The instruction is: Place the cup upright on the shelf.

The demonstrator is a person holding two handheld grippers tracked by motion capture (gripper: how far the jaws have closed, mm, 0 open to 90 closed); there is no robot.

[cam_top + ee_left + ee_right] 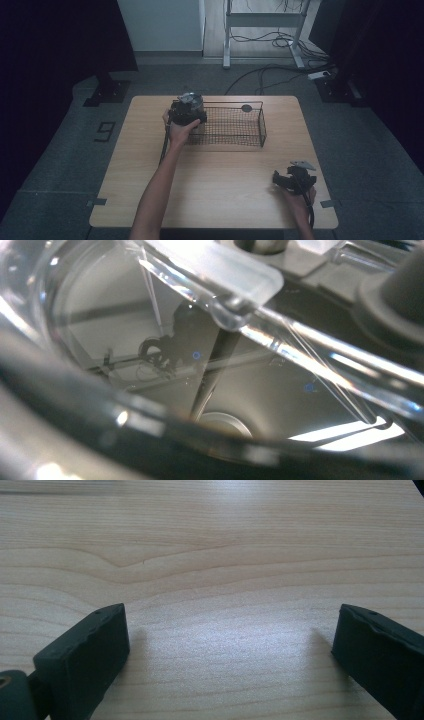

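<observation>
A clear round container [191, 101] with a shiny metal rim is held at the left end of a black wire basket [262, 125]. My left gripper [189, 111] is closed around it from the near side. In the left gripper view the container's glass [125, 315] and a clear plastic tab [225, 275] press right up to the camera and hide the jaws. My right gripper [278, 179] rests on the wooden table [220, 175] at the front right. Its jaws stand wide apart, with bare wood between them [227, 645].
A small dark disc [246, 107] lies at the back of the basket. The basket stands at the back middle of the table. Cables and a desk frame [260, 30] are on the floor beyond the far edge.
</observation>
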